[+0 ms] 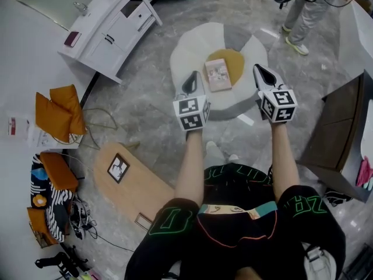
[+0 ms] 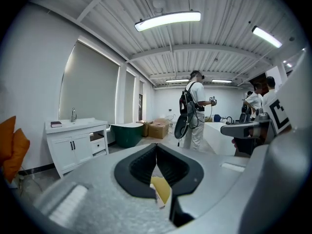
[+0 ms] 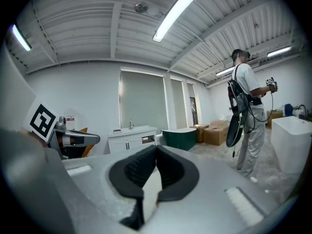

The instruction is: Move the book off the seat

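Book (image 1: 218, 74) lies flat on the yellow centre of the round white seat (image 1: 192, 45), with all its edges well inside the seat's rim. My left tongs (image 1: 194, 77) and right tongs (image 1: 258, 70) are held on either side of it, both pressed together with nothing pinched. Bare floor (image 1: 145, 115) rings the seat, and the white cabinet (image 1: 111, 28) to its left and the dark table (image 1: 338, 127) to its right stand well apart.

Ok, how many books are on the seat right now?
1. The book lies flat on the orange centre of the round seat, between the left gripper and the right gripper. Their tips cover parts of the seat's near edge.
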### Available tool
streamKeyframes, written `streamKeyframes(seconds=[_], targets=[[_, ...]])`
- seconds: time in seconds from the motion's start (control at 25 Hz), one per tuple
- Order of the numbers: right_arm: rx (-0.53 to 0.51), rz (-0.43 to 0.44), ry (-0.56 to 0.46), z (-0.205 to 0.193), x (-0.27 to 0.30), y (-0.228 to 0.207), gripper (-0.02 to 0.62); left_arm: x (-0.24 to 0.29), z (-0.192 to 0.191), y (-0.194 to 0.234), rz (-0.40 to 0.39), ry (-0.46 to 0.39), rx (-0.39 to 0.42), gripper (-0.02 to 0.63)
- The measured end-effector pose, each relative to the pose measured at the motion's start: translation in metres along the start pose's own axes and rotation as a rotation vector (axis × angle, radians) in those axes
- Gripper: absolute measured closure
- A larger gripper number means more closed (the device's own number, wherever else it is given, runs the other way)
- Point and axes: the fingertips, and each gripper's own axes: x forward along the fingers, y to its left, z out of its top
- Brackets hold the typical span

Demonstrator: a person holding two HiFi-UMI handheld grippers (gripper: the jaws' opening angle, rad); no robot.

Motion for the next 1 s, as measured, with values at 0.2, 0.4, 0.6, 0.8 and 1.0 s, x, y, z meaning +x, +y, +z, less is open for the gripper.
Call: streamKeyframes(seconds=[0.2,0.4,0.6,0.8,1.0], targets=[[0.025,0.007,0.022,-0.006,0.036,-0.004,0.592,0.034,-0.011,0.003,-0.028,0.033,-0.02,0.594],[0.039,-0.015,0.057,-0.02,0.071,-0.03,0.592,0.079,-0.03,0.01,-0.05,0.085,-0.029,0.594],[0.042,-0.009,0.127,-0.045,0.124,-0.05,0.592,0.138,-0.059,0.018,-0.092,0.167,-0.029,0.594],[0.06,-0.001,0.218,-0.085,0.18,-0.05,0.592,0.19,-0.099,0.035,-0.152,0.266,-0.024,0.594],[0.074,-0.004,0.327,-0.139,0.232,-0.058,0.592,0.247,-0.143,0.067,-0.167,0.328,-0.069,0.593]])
